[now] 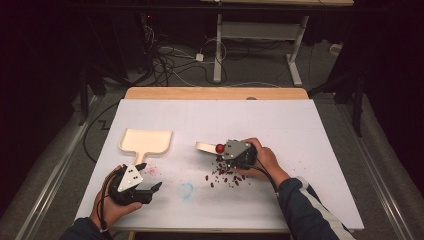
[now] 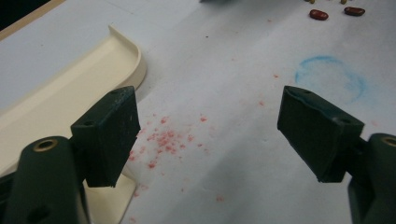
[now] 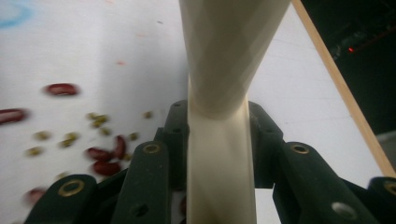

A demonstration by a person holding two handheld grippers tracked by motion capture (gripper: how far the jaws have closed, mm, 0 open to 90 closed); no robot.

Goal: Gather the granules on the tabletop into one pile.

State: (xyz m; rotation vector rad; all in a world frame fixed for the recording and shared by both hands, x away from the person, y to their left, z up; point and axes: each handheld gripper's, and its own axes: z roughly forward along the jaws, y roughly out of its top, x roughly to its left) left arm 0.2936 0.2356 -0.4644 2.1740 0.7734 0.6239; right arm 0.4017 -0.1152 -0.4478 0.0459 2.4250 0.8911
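A cream dustpan (image 1: 146,140) lies flat at the left of the white table cover (image 1: 300,130), its handle toward me. My left gripper (image 1: 150,175) rests just below that handle, open with nothing between its jaws; in the left gripper view (image 2: 210,126) the dustpan's edge (image 2: 70,88) lies beside the left jaw. My right gripper (image 1: 221,154) is shut on the handle of a cream scoop-like tool (image 1: 202,146), which points left. In the right gripper view (image 3: 219,140) the handle (image 3: 224,70) runs straight up between the jaws. Several red and green beans (image 1: 225,175) (image 3: 105,154) lie scattered below it.
A faint blue ring mark (image 1: 185,190) (image 2: 331,74) and red crumbs (image 1: 151,170) (image 2: 163,140) stain the cover between the hands. A wooden strip (image 1: 215,93) edges the table's far side. Cables and a desk frame (image 1: 255,45) stand on the floor beyond.
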